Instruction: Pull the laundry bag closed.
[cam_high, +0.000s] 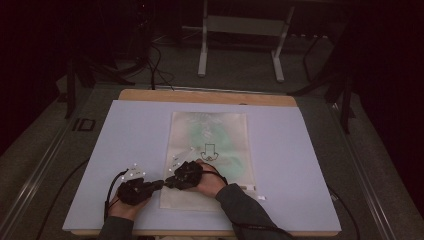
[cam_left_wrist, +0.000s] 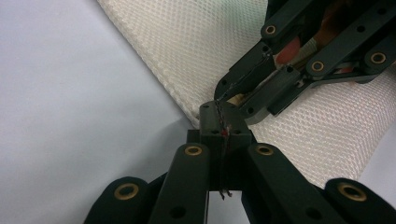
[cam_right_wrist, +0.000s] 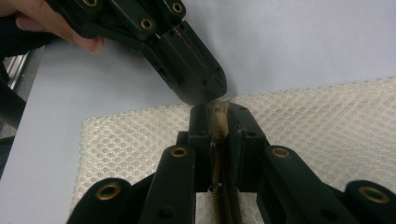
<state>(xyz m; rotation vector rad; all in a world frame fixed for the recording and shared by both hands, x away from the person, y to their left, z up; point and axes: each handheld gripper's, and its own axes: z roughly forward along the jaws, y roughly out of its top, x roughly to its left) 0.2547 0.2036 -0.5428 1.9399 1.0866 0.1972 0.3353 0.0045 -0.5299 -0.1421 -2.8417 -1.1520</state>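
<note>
The left tongs (cam_high: 159, 185) sit just off the left edge of the mesh bag (cam_high: 210, 150), jaws pressed together with nothing visible between them, tips touching the right tongs. The right tongs (cam_high: 170, 181) rest on the bag's lower left part, clenched on a pale zipper pull (cam_right_wrist: 218, 116). The bag lies flat at the middle of the desk (cam_high: 300, 165), on its pale mat.
</note>
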